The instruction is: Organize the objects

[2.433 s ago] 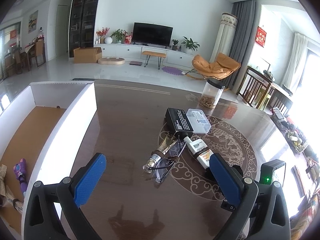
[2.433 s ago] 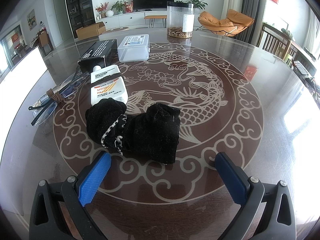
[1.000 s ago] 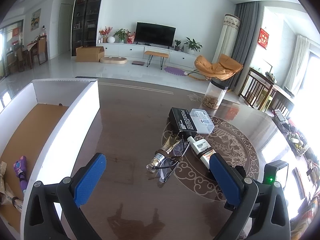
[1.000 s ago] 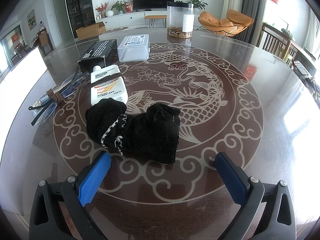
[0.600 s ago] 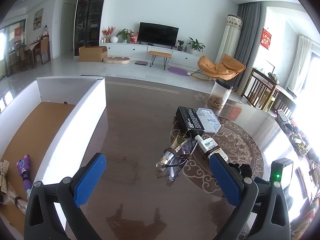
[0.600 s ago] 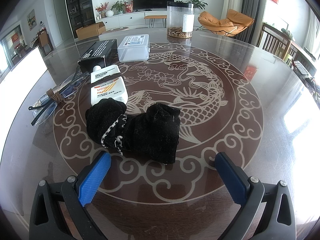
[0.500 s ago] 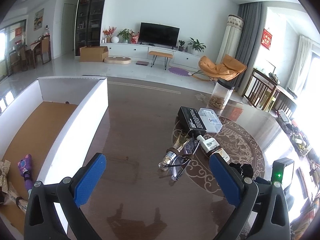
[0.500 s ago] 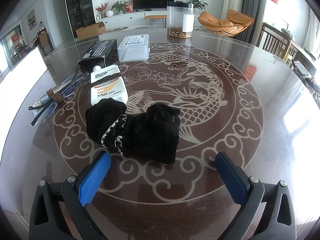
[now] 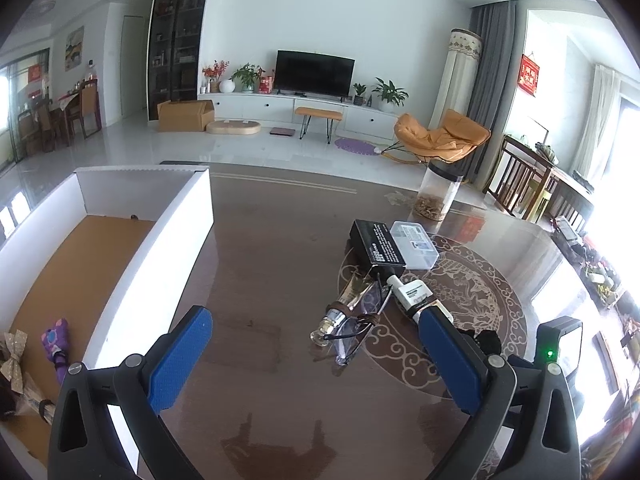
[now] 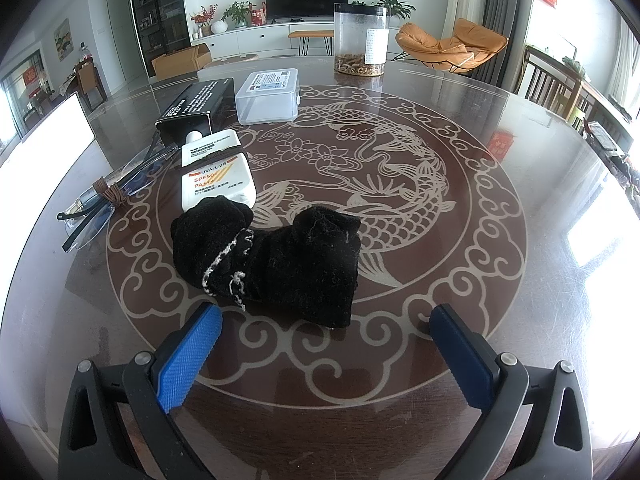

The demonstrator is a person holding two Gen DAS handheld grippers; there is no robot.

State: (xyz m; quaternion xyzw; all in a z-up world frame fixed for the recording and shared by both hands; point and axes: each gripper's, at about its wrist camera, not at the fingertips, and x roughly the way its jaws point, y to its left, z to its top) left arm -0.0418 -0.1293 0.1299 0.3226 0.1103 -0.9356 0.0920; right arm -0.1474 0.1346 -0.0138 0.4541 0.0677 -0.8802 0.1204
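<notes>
Our right gripper (image 10: 324, 354) hovers with fingers wide apart and empty; a bundled black sock (image 10: 276, 260) lies on the bench (image 10: 500, 280) just ahead, between them. We judge it soft, light and squashy, easiest pinched across its thick middle. Beyond it, touching, lies a white sunscreen tube (image 10: 216, 174) reading "UVA/UVB SPF50+", with folded glasses (image 10: 104, 200) to the left. Our left gripper (image 9: 316, 354), fingers also spread and empty, has a white box (image 9: 160, 248) ahead-left.
</notes>
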